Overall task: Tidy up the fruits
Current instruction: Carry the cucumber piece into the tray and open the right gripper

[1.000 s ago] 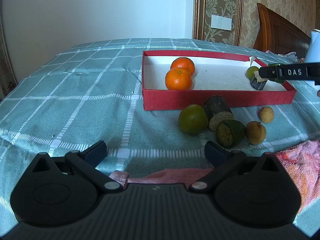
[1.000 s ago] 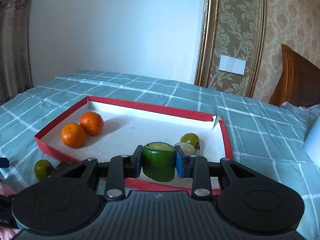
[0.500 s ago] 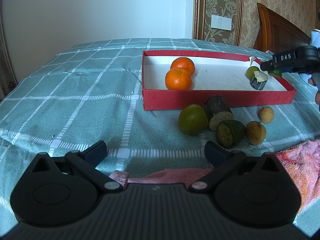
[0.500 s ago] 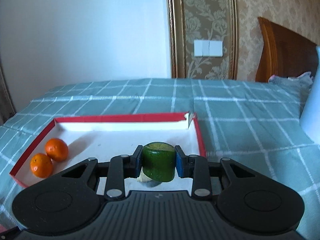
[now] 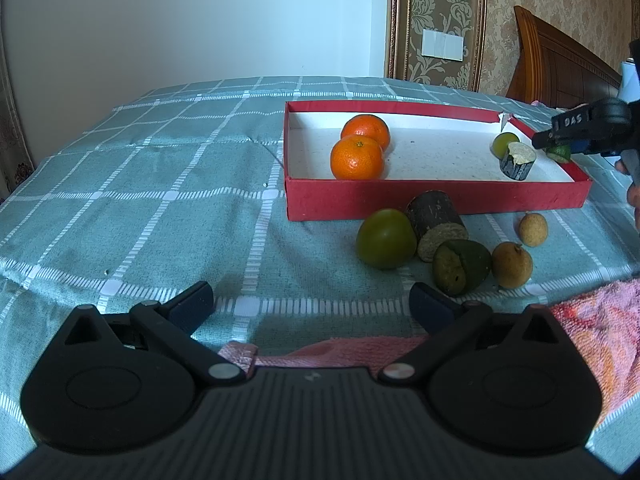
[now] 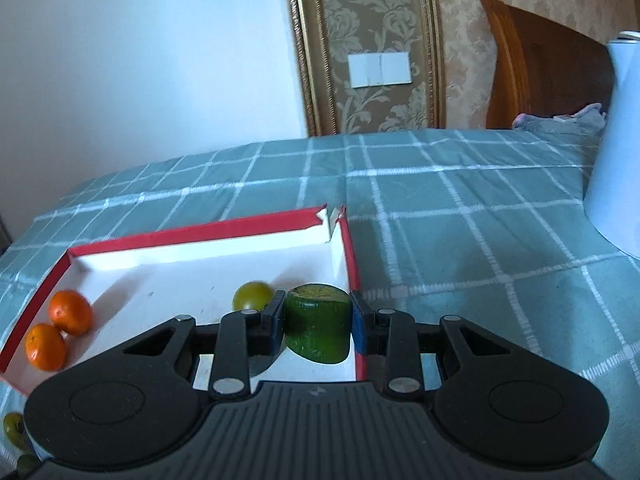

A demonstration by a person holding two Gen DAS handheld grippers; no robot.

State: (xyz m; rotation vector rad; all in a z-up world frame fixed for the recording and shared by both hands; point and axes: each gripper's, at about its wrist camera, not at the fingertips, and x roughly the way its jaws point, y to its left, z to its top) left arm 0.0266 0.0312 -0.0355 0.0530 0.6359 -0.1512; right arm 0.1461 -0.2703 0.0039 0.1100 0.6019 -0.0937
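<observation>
While gripping a green fruit chunk [image 6: 317, 322], the right gripper [image 6: 318, 320] hangs over the red box [image 6: 192, 234].
Left gripper [image 5: 311, 307] gapes wide, holding nothing.

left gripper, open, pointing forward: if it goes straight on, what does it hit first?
Likely the green fruit lying just before the red box; the left gripper is open and empty. Depth is uncertain.
</observation>
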